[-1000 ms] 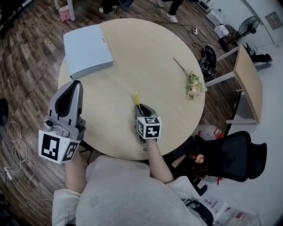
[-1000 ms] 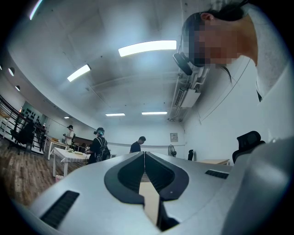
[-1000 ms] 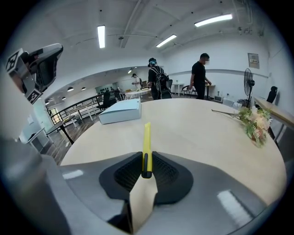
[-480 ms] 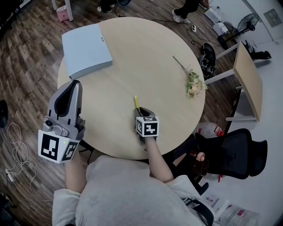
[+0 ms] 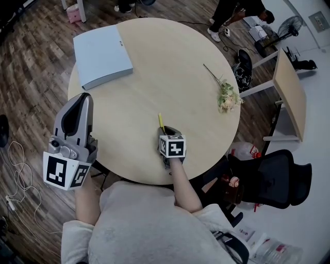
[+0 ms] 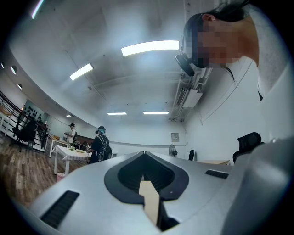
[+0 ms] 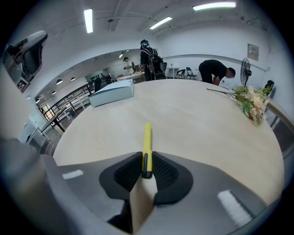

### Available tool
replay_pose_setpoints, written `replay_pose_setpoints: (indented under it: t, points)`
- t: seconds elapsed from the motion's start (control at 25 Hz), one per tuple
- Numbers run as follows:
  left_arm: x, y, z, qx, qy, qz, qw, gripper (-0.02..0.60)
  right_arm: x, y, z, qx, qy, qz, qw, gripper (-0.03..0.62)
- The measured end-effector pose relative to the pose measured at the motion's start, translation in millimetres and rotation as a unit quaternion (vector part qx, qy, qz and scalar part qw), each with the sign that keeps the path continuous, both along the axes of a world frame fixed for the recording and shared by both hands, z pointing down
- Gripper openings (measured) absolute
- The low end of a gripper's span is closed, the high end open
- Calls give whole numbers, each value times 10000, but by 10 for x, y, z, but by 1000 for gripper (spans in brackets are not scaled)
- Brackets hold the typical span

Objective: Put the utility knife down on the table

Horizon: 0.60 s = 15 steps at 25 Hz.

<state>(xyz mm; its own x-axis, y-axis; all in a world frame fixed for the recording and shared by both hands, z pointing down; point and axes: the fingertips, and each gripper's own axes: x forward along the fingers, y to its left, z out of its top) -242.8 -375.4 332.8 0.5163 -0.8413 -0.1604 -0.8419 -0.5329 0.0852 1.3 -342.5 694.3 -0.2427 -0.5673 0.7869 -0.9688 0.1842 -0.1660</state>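
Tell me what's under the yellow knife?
Bare table top lies under the knife. The right gripper, shut on it, covers its back end, so I cannot tell whether it touches.

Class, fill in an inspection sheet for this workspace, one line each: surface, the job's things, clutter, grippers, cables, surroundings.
Surface: round pale wooden table, mostly bare.
Job's things: yellow knife held in the right gripper, tip out over the table; whether it touches the top cannot be told.
Clutter: pale blue folder at the far left edge; flowers at the right edge.
Grippers: right gripper fingers shut on the knife; left gripper fingers together, nothing between them, held off the table's left side.
Cables: white cable on the floor, left.
Surroundings: wood floor, black chair, fan, person beyond the table.
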Motion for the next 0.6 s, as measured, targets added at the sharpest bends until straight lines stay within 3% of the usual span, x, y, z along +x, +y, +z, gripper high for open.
replay_pose_setpoints:
  t: [0.6]
  points:
    - [13,54,0,8,33,-12,10000,9,28,6,-75,145,53,-6,9999,89]
